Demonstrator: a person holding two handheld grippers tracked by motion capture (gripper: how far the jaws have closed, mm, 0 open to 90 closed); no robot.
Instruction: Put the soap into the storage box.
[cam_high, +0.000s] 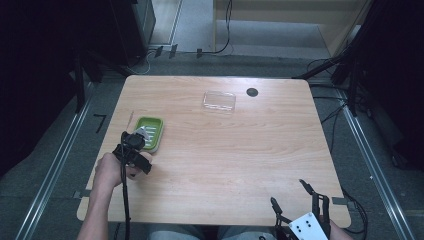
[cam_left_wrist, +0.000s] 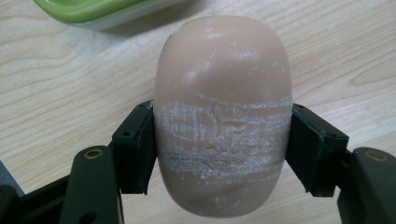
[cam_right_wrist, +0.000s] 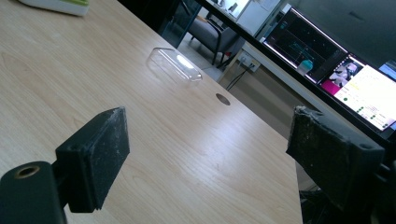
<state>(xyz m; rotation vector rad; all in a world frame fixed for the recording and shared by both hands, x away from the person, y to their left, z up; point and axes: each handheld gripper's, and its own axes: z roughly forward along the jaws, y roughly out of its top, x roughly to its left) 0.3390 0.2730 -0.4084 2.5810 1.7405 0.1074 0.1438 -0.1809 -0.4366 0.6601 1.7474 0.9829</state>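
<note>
- Our left gripper (cam_left_wrist: 223, 140) has its jaws clamped on both sides of the soap (cam_left_wrist: 223, 112), which we hold just above the table (cam_high: 225, 150).
- The green dish (cam_high: 151, 131) lies just beyond the soap, at the table's left side, so we judge the pickup done and the placing into the dish yet to come.
- The clear lid (cam_high: 219, 101) rests well apart, near the far edge; fitting it probably comes last.
- Our right gripper (cam_right_wrist: 205, 154) hangs wide open with nothing between its jaws, near the table's front right corner.

Soap (cam_left_wrist: 223, 116) hidden under left gripper (cam_high: 134, 145) (high view); dish (cam_left_wrist: 100, 10) cropped.
</note>
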